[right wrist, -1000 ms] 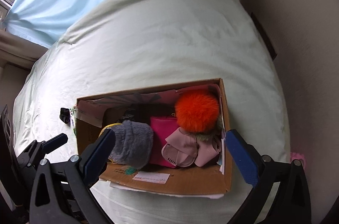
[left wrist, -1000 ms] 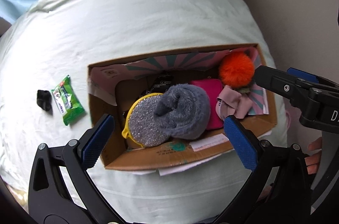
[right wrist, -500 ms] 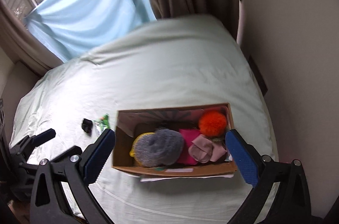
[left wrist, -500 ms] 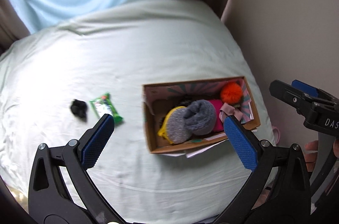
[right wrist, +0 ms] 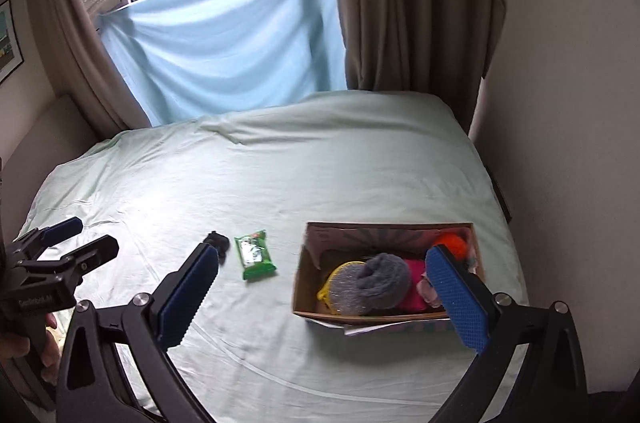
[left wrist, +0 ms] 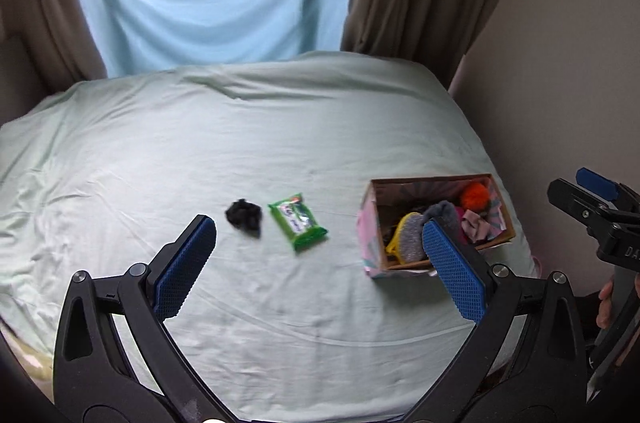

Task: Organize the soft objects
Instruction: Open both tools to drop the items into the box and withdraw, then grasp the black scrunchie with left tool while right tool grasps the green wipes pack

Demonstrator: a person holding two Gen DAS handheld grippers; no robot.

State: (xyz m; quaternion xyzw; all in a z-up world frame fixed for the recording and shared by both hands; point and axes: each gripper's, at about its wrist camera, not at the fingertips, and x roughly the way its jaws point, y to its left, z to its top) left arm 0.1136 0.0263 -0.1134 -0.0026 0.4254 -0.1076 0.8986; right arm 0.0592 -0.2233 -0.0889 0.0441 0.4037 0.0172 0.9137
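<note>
Hovering over the bed (left wrist: 280,143) in the left wrist view: left gripper (left wrist: 320,259), fingers wide and empty; cardboard box (left wrist: 370,223) of soft things lower right, green packet (left wrist: 298,221) and black scrunchie (left wrist: 244,215) lying loose beside it. Right wrist view: right gripper (right wrist: 332,287), fingers wide, empty; same box (right wrist: 304,287) below.

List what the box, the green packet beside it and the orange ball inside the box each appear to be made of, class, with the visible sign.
Box: corrugated cardboard, matte brown inside, seemingly printed paper outside; stiff straight walls.
Green packet: probably plastic film, slightly glossy, with crimped ends and a printed label.
Orange ball: likely faux fur or yarn; its outline is fuzzy, but it is too small to tell which.
</note>
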